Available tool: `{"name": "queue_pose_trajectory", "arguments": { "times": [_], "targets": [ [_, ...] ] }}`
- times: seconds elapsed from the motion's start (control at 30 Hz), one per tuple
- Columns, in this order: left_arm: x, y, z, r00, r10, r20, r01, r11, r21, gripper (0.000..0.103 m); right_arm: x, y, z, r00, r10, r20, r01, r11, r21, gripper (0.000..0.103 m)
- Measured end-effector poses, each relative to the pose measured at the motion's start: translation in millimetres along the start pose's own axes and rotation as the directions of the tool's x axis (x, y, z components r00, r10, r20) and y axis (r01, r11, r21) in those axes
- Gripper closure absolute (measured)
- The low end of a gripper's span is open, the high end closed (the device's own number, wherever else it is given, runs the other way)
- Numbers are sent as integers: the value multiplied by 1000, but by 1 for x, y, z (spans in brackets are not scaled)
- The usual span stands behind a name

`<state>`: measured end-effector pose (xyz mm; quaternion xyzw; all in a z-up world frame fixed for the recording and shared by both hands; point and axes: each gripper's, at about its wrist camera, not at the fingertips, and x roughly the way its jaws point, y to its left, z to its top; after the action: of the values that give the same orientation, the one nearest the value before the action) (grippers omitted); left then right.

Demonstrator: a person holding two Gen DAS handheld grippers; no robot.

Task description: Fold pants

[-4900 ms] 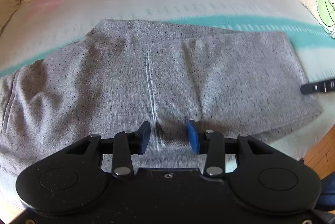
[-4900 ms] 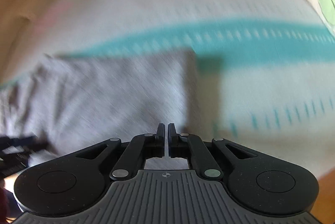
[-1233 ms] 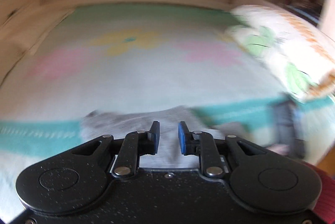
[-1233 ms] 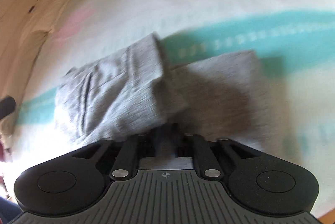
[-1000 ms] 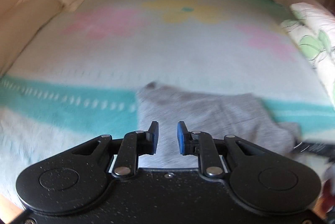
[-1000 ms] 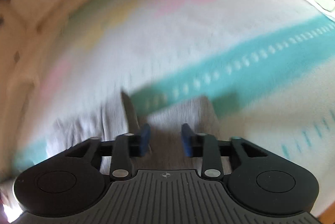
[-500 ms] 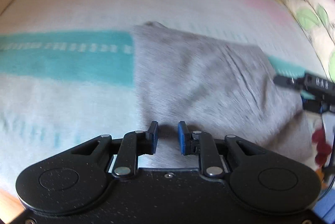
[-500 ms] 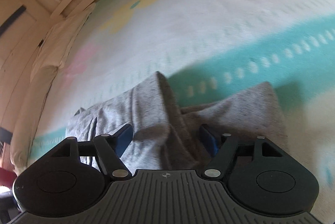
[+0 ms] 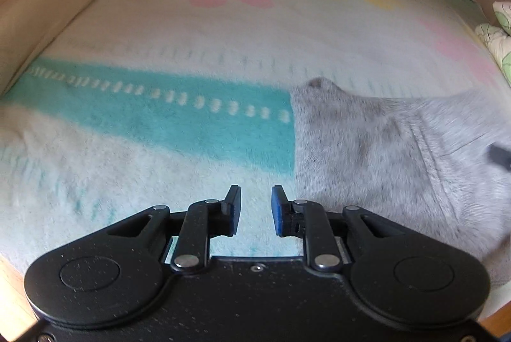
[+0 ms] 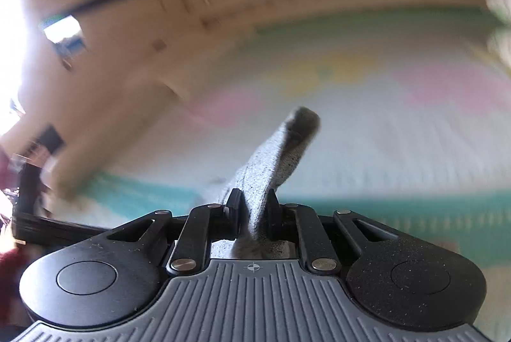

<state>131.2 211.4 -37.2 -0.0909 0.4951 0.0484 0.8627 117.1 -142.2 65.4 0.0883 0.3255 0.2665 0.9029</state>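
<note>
Pale fleece blanket (image 9: 134,182) covers the bed below my left hand, with a teal band (image 9: 179,118) across it, pink and yellow flowers farther up, and a beige cushion (image 9: 48,0) along the left edge. My left gripper (image 9: 255,209) hangs over bare blanket, its jaws a little apart with nothing between them. The grey pants (image 9: 383,156) lie just to the right, one corner peaked up near the teal band. Their right part is cut off by the frame, and a dark smear (image 9: 499,155) at that edge is too blurred to name. A floral pillow (image 9: 498,35) peeks in at the far right. Half a second ago the pants filled the middle of this view; now they sit off to the right and my jaws are clear of them.

Slatted wooden wall and the same blanket (image 10: 399,150) show from my right wrist, all heavily smeared. My right gripper (image 10: 254,208) has its jaws closing on a fold of the pants (image 10: 271,163), the cloth pinched between the pads and standing up ahead of them to a blurred tip. At the left edge is a dark shape (image 10: 28,201) I cannot make out. Half a second ago these jaws stood wide over the cloth.
</note>
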Motion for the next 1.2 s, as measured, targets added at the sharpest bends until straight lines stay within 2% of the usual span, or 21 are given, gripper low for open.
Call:
{"name": "queue_pose_trajectory", "arguments": {
  "times": [0.1, 0.17, 0.23, 0.27, 0.3, 0.37, 0.4, 0.47, 0.5, 0.53, 0.63, 0.73, 0.77, 0.8, 0.83, 0.87, 0.9, 0.97, 1.07, 1.13, 1.2],
  "targets": [
    [-12, -4, 3, 999, -4, 39, 4, 1000, 2, 75, -44, -2, 3, 997, -29, 68, 30, 999, -15, 88],
    [-20, -11, 6, 997, -14, 72, 12, 1000, 19, 75, -57, -19, -4, 994, -93, 50, 92, 995, 28, 88],
    [-24, -24, 8, 995, -22, 100, 17, 999, 45, 75, -54, -44, -18, 980, -197, -19, 197, 977, 81, 88],
    [-26, -31, 7, 994, -28, 109, 21, 998, 60, 75, -45, -56, -27, 966, -246, -83, 253, 962, 97, 88],
    [-27, -39, 7, 993, -39, 112, 31, 997, 77, 75, -30, -67, -37, 942, -295, -159, 313, 944, 106, 88],
    [-26, -55, 2, 992, -67, 106, 54, 992, 115, 75, 2, -83, -61, 876, -365, -315, 402, 914, 60, 86],
    [-24, -65, -1, 992, -81, 97, 67, 987, 144, 75, 10, -87, -71, 856, -385, -344, 420, 907, 31, 85],
    [-21, -87, -9, 991, -112, 79, 93, 974, 205, 75, 10, -88, -73, 860, -390, -330, 421, 907, 26, 80],
    [-21, -98, -14, 989, -133, 71, 112, 964, 240, 75, 5, -90, -70, 864, -381, -329, 420, 906, 53, 79],
    [-21, -105, -19, 986, -153, 63, 131, 954, 269, 74, -1, -94, -67, 869, -374, -324, 421, 903, 86, 74],
    [-14, -128, -37, 980, -200, -15, 192, 914, 358, 63, -12, -105, -57, 870, -393, -298, 450, 879, 156, 70],
    [4, -137, -64, 984, -145, -102, 174, 897, 407, 63, -23, -104, -55, 838, -501, -218, 531, 840, 113, 70],
    [3, -137, -74, 988, -140, -64, 154, 886, 438, 63, -25, -100, -54, 829, -530, -178, 550, 830, 92, 69],
    [-2, -140, -81, 990, -137, -29, 134, 867, 480, 63, -27, -96, -52, 830, -540, -141, 553, 830, 75, 69],
    [-7, -144, -85, 992, -126, -16, 116, 848, 517, 63, -27, -91, -50, 843, -526, -113, 535, 843, 63, 69],
    [-11, -145, -85, 992, -125, -10, 111, 842, 529, 63, -26, -87, -49, 861, -501, -92, 507, 860, 56, 69],
    [-16, -143, -81, 990, -138, -9, 124, 852, 509, 63, -27, -83, -46, 874, -480, -75, 484, 874, 49, 69],
    [-22, -139, -63, 983, -184, -10, 170, 885, 434, 61, -15, -75, -44, 885, -462, -55, 463, 886, 11, 69],
    [-18, -137, -32, 984, -172, 41, 146, 922, 358, 58, 2, -70, -43, 876, -479, -60, 477, 878, -50, 69],
    [-13, -136, -15, 986, -149, 76, 117, 938, 326, 49, 15, -73, -43, 873, -478, -92, 476, 878, -48, 69],
    [-2, -138, 0, 988, -130, 81, 101, 950, 294, 48, 29, -77, -45, 869, -479, -125, 479, 877, -35, 69]
  ]
}}
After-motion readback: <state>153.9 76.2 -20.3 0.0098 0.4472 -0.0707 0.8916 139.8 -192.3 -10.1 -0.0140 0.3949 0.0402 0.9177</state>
